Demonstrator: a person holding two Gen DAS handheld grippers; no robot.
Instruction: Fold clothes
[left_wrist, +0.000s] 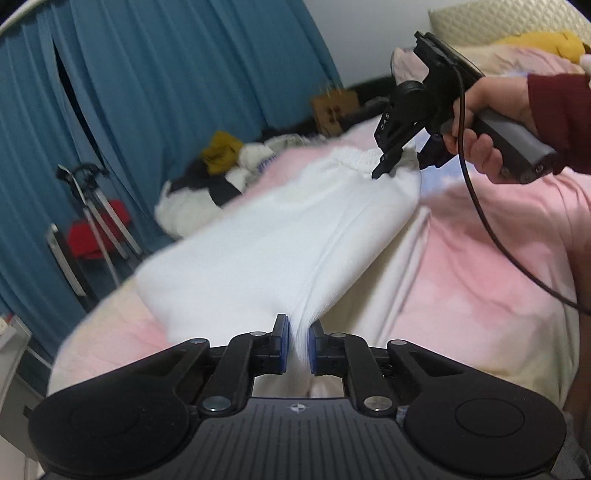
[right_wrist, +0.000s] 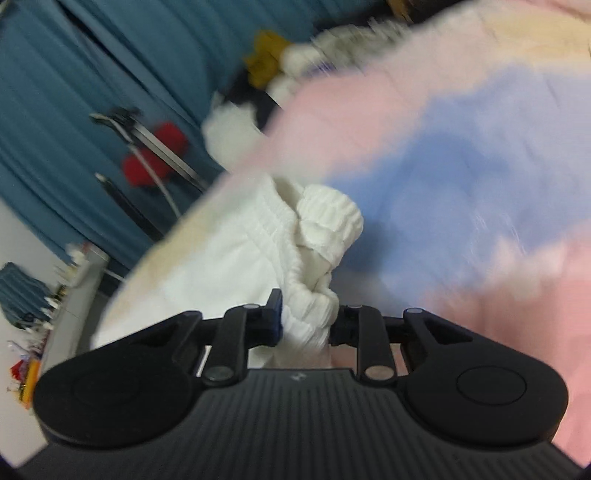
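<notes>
A white garment (left_wrist: 280, 236) with a ribbed elastic waistband is stretched above the pink bedspread (left_wrist: 480, 280). My left gripper (left_wrist: 298, 345) is shut on its near edge, with the fabric bunched between the blue pads. My right gripper (left_wrist: 391, 162) is shut on the waistband at the far end. In the right wrist view my right gripper (right_wrist: 308, 319) pinches the gathered ribbed waistband (right_wrist: 325, 221), and the rest of the garment (right_wrist: 207, 266) hangs to the left.
A pile of clothes (left_wrist: 221, 170) in white, black and mustard lies at the bed's far left edge. Blue curtains (left_wrist: 147, 74) hang behind. A tripod and a red object (left_wrist: 96, 229) stand on the floor at left. Pillows (left_wrist: 517, 33) lie at the far right.
</notes>
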